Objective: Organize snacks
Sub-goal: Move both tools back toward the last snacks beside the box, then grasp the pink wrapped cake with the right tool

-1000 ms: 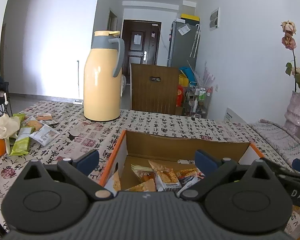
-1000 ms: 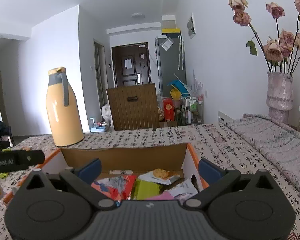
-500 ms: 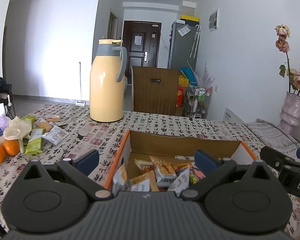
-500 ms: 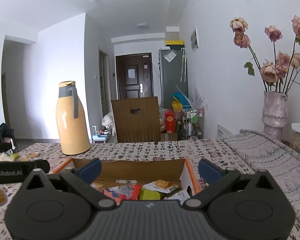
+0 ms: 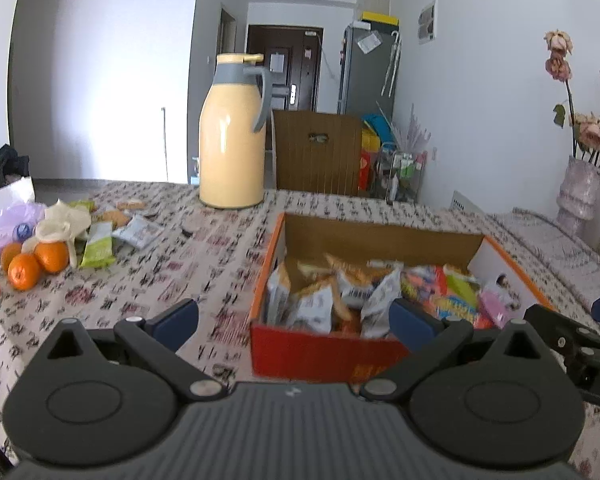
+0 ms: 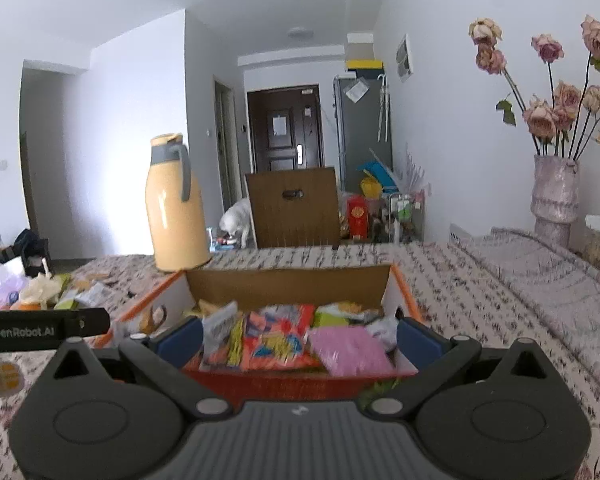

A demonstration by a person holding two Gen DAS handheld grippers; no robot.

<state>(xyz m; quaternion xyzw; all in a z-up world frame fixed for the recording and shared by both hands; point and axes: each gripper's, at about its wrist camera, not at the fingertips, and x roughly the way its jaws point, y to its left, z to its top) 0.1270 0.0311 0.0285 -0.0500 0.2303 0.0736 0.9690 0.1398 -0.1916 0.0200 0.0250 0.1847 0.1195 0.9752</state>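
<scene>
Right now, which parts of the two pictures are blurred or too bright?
Left wrist view: the snack box and tablecloth are smeared, the wall left of the thermos is overexposed. Right wrist view: the snack packets are blurred, the vase looks sharper, straight lines bend near the edges.

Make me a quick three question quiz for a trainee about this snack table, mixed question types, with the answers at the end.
1. True or false: the left gripper is shut on a snack packet.
2. Multiple choice: in the left wrist view, where do the loose snack packets lie relative to the box? A) to its left on the table, B) inside the vase, C) on top of the thermos.
3. Fill in: the fruit beside the loose packets is a group of ______.

Key:
1. False; both the left gripper and the right gripper are open and hold nothing.
2. A
3. oranges
</scene>
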